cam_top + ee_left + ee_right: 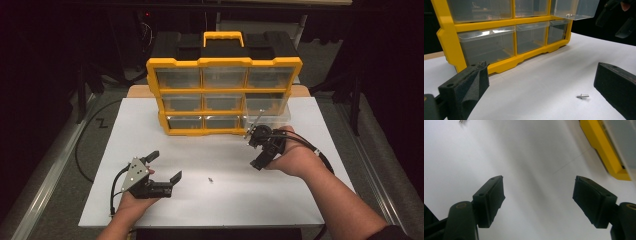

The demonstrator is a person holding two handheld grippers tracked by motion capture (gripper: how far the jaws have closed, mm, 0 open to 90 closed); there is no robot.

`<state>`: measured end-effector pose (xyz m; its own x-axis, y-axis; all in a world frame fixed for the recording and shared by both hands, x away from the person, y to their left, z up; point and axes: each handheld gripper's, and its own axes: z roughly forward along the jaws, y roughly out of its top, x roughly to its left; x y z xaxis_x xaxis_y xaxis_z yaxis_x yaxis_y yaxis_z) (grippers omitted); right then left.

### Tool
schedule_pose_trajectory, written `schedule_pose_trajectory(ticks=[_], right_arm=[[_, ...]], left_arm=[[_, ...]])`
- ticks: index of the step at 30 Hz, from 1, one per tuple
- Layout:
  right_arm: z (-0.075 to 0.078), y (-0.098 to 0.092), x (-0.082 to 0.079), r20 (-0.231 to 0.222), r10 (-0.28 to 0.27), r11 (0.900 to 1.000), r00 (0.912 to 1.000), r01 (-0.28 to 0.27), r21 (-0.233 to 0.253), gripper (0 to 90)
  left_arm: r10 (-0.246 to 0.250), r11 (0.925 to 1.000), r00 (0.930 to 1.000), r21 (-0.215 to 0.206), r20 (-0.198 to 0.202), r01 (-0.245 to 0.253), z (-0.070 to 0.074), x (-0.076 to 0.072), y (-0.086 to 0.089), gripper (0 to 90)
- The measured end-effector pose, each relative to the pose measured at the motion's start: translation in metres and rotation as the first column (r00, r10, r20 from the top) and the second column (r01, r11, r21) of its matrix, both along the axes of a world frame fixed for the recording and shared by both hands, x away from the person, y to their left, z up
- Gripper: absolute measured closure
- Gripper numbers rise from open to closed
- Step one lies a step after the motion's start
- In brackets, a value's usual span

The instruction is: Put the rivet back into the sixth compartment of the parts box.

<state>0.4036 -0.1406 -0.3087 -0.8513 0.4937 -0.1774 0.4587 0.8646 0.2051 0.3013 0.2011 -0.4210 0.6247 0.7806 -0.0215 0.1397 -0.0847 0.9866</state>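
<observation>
My left claw (541,100) gapes wide and empty near the screw (582,95); my right claw (539,202) gapes too, holding nothing

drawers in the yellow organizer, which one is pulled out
The right-hand drawer of the middle row, next to the right gripper. It juts forward from the yellow organizer; the other drawers sit flush.

Legible markings: none.
No text, label, brand, number or sign can be read on the yellow organiser (223,62), its drawers, or the white table (210,160).
</observation>
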Motion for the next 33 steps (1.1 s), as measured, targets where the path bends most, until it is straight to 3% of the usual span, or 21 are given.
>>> schedule_pose_trajectory(ticks=[15,33], right_arm=[[-0.040,0.007,-0.008,0.000,-0.012,1.000,0.9999,0.012,0.006,8.6],[-0.069,0.043,-0.016,-0.033,0.056,0.998,0.9979,-0.056,0.016,9.2]], left_arm=[[-0.001,1.0000,1.0000,-0.001,-0.001,0.001,0.000,0.000,0.000,0.7],[0.000,1.0000,1.0000,-0.005,0.002,0.000,0.000,0.000,0.000,0.7]])
